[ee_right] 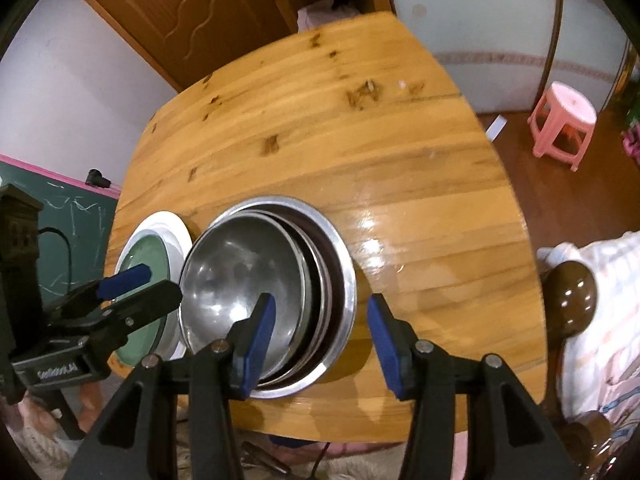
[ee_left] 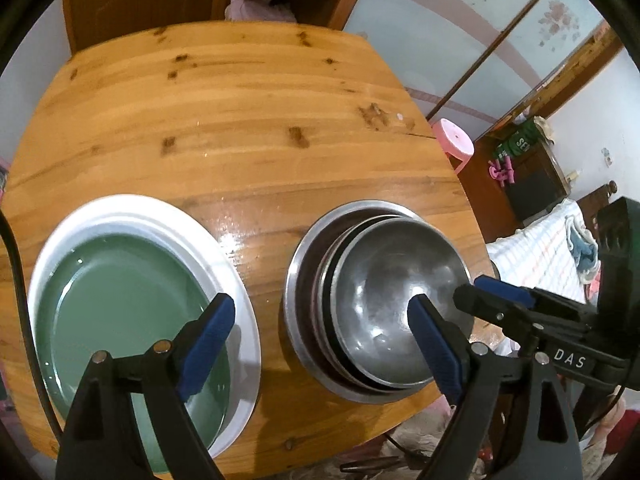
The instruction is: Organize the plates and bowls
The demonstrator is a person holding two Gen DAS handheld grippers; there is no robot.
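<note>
A stack of steel bowls (ee_left: pixel 384 304) sits nested near the front edge of the wooden table (ee_left: pixel 248 120); the top bowl lies tilted in the larger ones. A green plate (ee_left: pixel 120 300) rests on a white plate (ee_left: pixel 132 212) to its left. My left gripper (ee_left: pixel 320 340) is open above the gap between plates and bowls. My right gripper (ee_right: pixel 320 328) is open, its fingers astride the near rim of the bowl stack (ee_right: pixel 272 280). The plates show in the right wrist view (ee_right: pixel 156 248) at the left. Both grippers are empty.
A pink stool (ee_right: pixel 560 120) stands on the floor right of the table. A wooden door (ee_right: pixel 192 12) and a shelf are behind it. A bed with a striped cover (ee_left: pixel 548 248) lies at the right. A green chalkboard (ee_right: pixel 68 216) is at the left.
</note>
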